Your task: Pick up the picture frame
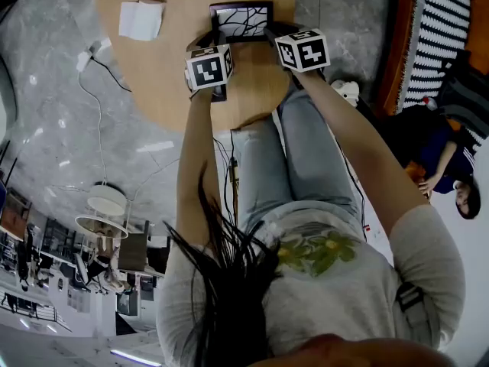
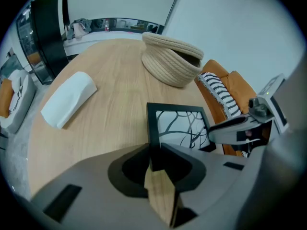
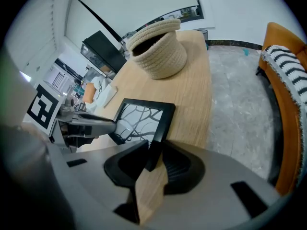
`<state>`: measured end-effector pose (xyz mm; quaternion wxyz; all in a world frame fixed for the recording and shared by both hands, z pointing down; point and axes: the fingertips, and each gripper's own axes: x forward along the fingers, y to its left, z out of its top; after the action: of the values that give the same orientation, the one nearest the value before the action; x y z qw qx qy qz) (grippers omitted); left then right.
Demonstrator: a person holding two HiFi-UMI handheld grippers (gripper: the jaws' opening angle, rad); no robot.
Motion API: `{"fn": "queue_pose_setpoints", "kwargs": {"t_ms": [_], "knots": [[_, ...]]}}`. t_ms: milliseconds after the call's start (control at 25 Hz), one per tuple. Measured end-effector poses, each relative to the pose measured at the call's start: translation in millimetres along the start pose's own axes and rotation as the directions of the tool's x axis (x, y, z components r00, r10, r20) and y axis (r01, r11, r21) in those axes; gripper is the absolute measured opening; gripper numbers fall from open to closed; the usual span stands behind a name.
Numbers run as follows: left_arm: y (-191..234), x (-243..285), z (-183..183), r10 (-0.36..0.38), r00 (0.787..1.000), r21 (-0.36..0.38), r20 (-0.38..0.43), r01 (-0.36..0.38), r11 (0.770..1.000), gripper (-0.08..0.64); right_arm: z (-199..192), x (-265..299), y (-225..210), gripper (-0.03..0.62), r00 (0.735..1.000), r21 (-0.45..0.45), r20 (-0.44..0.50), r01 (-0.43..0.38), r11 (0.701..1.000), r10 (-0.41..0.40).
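While the picture frame (image 1: 241,20) lies on the table (image 1: 168,71) between the 2 grippers, the left gripper (image 2: 153,150) pinches its left edge and the right gripper (image 3: 154,150) pinches its right edge, so the lift likely needs both rising evenly.

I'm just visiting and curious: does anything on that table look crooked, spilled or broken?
Only the basket: its soft rim sags on one side, so it looks lopsided. The frame looks intact, and nothing is spilled on the table.
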<state>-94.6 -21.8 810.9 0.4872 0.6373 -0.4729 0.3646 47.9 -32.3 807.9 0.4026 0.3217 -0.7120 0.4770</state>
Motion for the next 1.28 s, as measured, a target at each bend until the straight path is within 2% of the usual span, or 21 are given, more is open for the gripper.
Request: {"fn": "queue_pose_setpoints", "kwargs": {"t_ms": [160, 520, 760, 1040, 1280], "knots": [[0, -1, -3, 0.008, 1.0, 0.002, -0.005, -0.007, 1.0, 0.086, 1, 0, 1, 0.091, 1.0, 0.033, -0.008, 0.007, 0.999, -0.007], [-2, -11, -7, -0.014, 1.0, -0.002, 0.001, 0.014, 1.0, 0.087, 0, -4, 4, 0.084, 0.999, 0.033, -0.026, 0.025, 0.999, -0.024], [-3, -21, -3, -0.021, 1.0, -0.006, 0.006, 0.021, 1.0, 0.087, 5, -13, 11, 0.084, 1.0, 0.053, -0.019, 0.005, 0.999, -0.004], [-8, -39, 3, -0.028, 0.999, -0.026, 0.027, 0.029, 0.999, 0.087, 12, -28, 20, 0.084, 1.0, 0.045, -0.009, -0.016, 0.999, 0.016], [-16, -61, 8, -0.03, 0.998, -0.022, 0.049, 0.031, 0.999, 0.087, 18, -52, 27, 0.084, 1.0, 0.023, -0.003, -0.001, 1.0, 0.001]]}}
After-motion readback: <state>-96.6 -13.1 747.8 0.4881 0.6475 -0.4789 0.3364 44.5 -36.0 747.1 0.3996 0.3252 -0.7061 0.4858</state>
